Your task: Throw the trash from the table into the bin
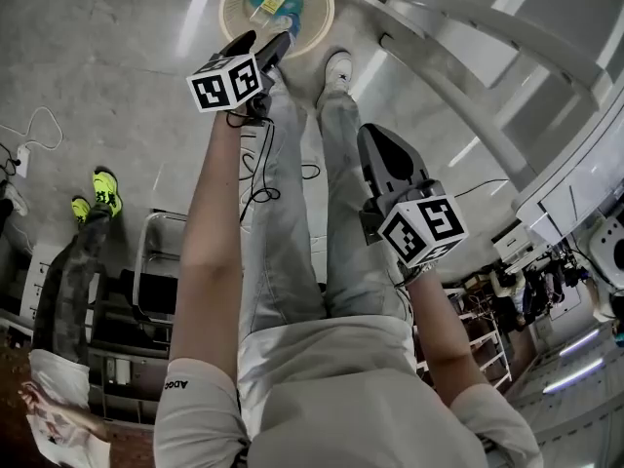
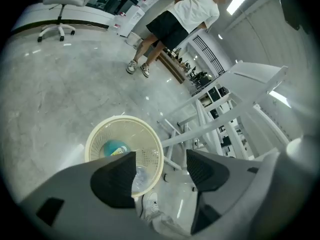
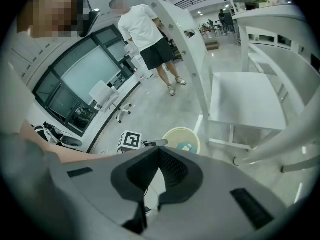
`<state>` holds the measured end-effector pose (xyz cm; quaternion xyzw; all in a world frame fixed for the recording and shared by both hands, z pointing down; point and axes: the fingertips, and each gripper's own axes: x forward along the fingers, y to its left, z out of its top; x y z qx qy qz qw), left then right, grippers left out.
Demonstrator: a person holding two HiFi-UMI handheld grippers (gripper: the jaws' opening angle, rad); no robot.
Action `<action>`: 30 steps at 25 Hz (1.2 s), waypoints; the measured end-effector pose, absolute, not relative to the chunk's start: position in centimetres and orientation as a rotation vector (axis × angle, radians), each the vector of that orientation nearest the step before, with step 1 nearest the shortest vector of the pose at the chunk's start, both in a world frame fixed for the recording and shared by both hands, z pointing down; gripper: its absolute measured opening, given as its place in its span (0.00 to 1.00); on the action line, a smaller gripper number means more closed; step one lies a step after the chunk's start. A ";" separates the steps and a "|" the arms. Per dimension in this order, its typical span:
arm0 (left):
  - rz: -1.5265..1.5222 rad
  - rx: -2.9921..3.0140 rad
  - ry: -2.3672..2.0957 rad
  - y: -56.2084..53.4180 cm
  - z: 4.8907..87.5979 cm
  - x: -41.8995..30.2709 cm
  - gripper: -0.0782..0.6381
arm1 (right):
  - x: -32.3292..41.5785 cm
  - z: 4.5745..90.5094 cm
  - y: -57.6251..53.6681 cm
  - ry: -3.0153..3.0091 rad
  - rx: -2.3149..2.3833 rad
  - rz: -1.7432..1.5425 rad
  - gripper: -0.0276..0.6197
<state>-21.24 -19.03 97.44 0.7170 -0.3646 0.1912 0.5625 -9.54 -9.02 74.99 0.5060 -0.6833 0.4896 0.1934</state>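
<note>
Left gripper view: left tool is held released, bin just ahead, trash likely dropped in already; right tool is clenched, empty.

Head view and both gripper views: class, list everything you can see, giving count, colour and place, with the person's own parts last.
bin: one, cream mesh, on the grey floor ahead of the feet
trash item: one, teal with a yellow label, inside the bin
frame with flat panel: one, white, beside the bin
office chair: one, white, far across the floor
bystander: one, white shirt and black shorts, standing far off
second bystander: one, neon-yellow shoes, left edge of the head view
legs: two, light grey trousers, white shoe, centre
left gripper: one, grey with black pads, open and empty, pointed toward the bin
right gripper: one, grey with black pads, shut and empty, by the right leg
</note>
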 end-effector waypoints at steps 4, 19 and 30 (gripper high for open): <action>0.437 1.725 -0.862 -18.7 95.6 -21.7 0.52 | -10.1 74.4 -9.2 -1.938 1.411 1.364 0.06; 0.204 2.135 -0.900 -21.3 70.3 -21.1 0.12 | -9.3 65.2 -12.0 -2.075 1.515 1.198 0.06; 0.060 2.437 -0.696 -17.7 45.0 -16.4 0.12 | -4.9 48.4 -10.5 -2.141 1.745 0.910 0.06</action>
